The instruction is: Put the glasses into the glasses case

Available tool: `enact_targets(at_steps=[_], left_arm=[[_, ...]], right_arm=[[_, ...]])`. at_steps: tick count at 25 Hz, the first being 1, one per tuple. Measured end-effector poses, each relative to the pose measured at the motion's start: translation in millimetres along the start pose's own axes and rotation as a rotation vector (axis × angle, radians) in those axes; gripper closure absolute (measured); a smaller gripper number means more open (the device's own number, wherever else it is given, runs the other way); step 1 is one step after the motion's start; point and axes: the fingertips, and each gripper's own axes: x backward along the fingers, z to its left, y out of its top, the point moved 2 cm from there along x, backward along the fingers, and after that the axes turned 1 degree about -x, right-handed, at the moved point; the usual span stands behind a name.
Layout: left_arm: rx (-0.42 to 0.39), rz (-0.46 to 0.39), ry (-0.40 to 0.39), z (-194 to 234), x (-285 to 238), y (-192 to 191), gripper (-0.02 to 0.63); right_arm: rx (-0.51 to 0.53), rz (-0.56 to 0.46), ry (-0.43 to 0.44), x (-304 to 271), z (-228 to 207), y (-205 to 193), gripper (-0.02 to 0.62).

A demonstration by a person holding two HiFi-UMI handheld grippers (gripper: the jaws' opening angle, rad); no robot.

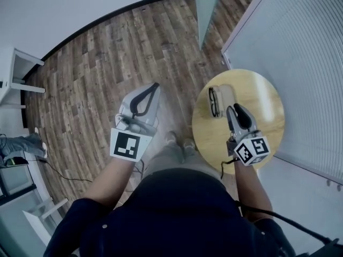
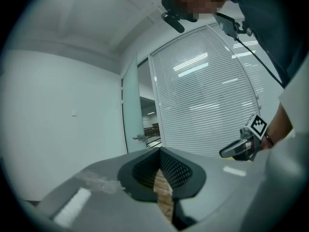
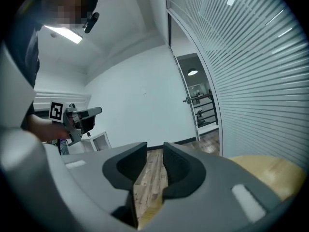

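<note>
A pair of dark-framed glasses (image 1: 214,101) lies on the round wooden table (image 1: 268,98), right next to a pale glasses case (image 1: 226,96). My right gripper (image 1: 231,109) hovers over the table just behind the case, jaws a little apart and empty; in the right gripper view (image 3: 154,151) only floor and the table edge (image 3: 270,170) show between them. My left gripper (image 1: 156,85) hangs over the wooden floor, well left of the table, its fingertips meeting with nothing held (image 2: 160,151). Neither gripper view shows the glasses or the case.
A glass partition with blinds (image 1: 300,52) runs along the right behind the table, with a door panel (image 1: 206,9) at the top. White furniture (image 1: 16,74) and a cable (image 1: 59,170) lie at the left. The person's feet (image 1: 179,139) stand beside the table.
</note>
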Motion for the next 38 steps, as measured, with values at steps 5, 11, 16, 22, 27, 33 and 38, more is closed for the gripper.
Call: enact_targets(at_steps=[5, 11, 16, 22, 27, 33, 38], left_arm=[[-0.004, 0.0, -0.006, -10.6, 14.4, 17.3, 0.6], [-0.024, -0.027, -0.018, -19.3, 23.4, 37.5, 0.6], [-0.019, -0.042, 0.003, -18.3, 34.4, 53.2, 0.6], [-0.01, -0.056, 0.018, -18.5, 31.8, 60.4, 0.6], [-0.005, -0.062, 0.027, -15.2, 37.9, 77.0, 0.6], [-0.015, -0.054, 0.026, -7.6, 36.2, 79.6, 0.6], [-0.002, -0.066, 0.021, -1.6, 37.8, 63.7, 0.6]], right_arm=[[0.034, -0.04, -0.002, 28.0, 12.3, 19.5, 0.493], [0.034, -0.076, -0.041, 61.1, 11.6, 32.2, 0.525], [0.071, -0.093, -0.054, 87.4, 12.5, 47.2, 0.586], [0.086, -0.092, -0.034, 81.9, 7.8, 54.5, 0.586], [0.099, -0.113, -0.017, 78.8, 15.4, 75.7, 0.586], [0.088, -0.119, -0.007, 72.2, 16.8, 79.9, 0.586], [0.084, -0.12, 0.0, 60.3, 23.2, 60.5, 0.586]])
